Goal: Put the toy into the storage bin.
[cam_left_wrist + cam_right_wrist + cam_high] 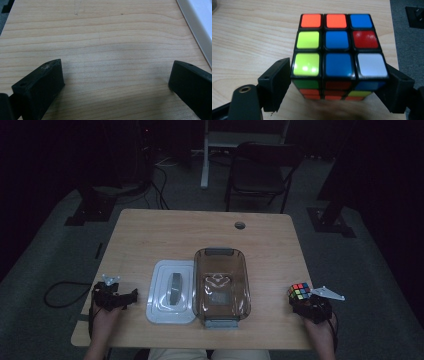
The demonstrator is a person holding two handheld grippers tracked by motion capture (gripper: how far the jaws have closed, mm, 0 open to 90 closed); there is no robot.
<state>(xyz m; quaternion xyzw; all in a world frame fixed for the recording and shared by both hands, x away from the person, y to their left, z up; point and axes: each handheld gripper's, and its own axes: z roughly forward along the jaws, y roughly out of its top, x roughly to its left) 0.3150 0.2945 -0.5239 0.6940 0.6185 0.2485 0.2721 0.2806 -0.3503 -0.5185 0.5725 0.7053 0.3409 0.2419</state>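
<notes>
Multicoloured plastic puzzle cube (338,53) sits clamped between the right gripper (335,85) fingers, near the wooden bench (150,230) edge; left gripper (116,82) fingers spread wide over bare bench.

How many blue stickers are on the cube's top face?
4 on the cube's top face, seen in the right gripper view: one at the far right corner, three down the middle column's centre and near squares, none hidden.

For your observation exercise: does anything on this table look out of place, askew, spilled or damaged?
Nothing is spilled or broken. The lid lies beside the open brown container, not on it. The puzzle cube sits near the table edge, scrambled, between the right gripper jaws.
</notes>
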